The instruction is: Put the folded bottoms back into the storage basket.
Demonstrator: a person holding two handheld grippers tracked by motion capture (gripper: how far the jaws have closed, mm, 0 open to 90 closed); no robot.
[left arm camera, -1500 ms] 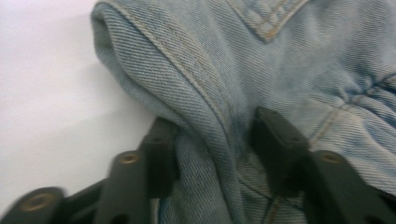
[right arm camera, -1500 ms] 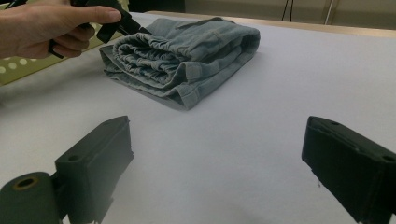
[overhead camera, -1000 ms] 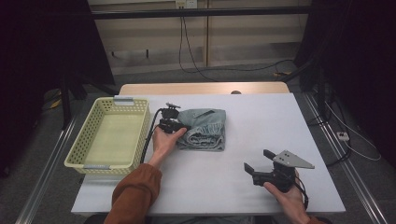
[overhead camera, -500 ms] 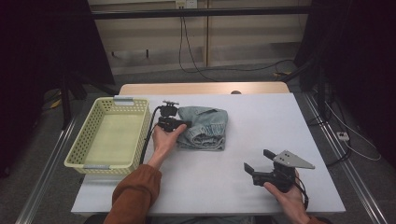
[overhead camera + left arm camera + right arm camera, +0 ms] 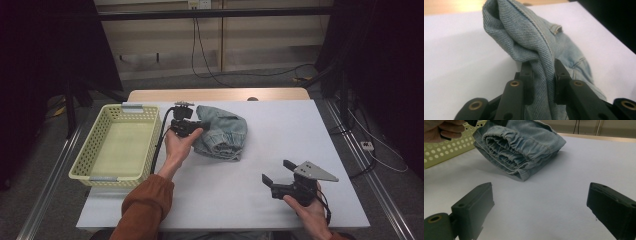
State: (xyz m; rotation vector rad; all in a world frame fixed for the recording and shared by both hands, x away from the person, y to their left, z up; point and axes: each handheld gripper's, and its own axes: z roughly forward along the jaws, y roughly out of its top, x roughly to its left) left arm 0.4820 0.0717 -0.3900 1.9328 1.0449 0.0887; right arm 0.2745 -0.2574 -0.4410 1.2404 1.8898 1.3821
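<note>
1. The left tool (image 5: 200, 124) is pinching a bunched fold of the folded denim garment (image 5: 222, 134) at its left edge; in the left gripper view both jaws are pressing a ridge of denim (image 5: 541, 62) between them, so it is clamped on cloth, jaws having just been closing.
2. That grip on the basket-side edge looks chosen so the piece can be carried sideways into the yellow basket (image 5: 87, 156) – my read, not something seen.
3. The garment is sitting on the white bench (image 5: 240, 200), just right of the basket, with its left edge coming up off the surface while the rest is resting down.
4. The right tool (image 5: 279, 175) is waiting near the bench's front right, well apart from the denim, jaws standing wide with nothing between them; probably parked as a spare hand.
5. In the right gripper view the elastic waistband (image 5: 506, 147) is facing that tool, stacked in gathered layers.
6. The long axis is running roughly left-right across the bench, slanting a bit toward the front on the right; the gripped end is pointing at the basket.
</note>
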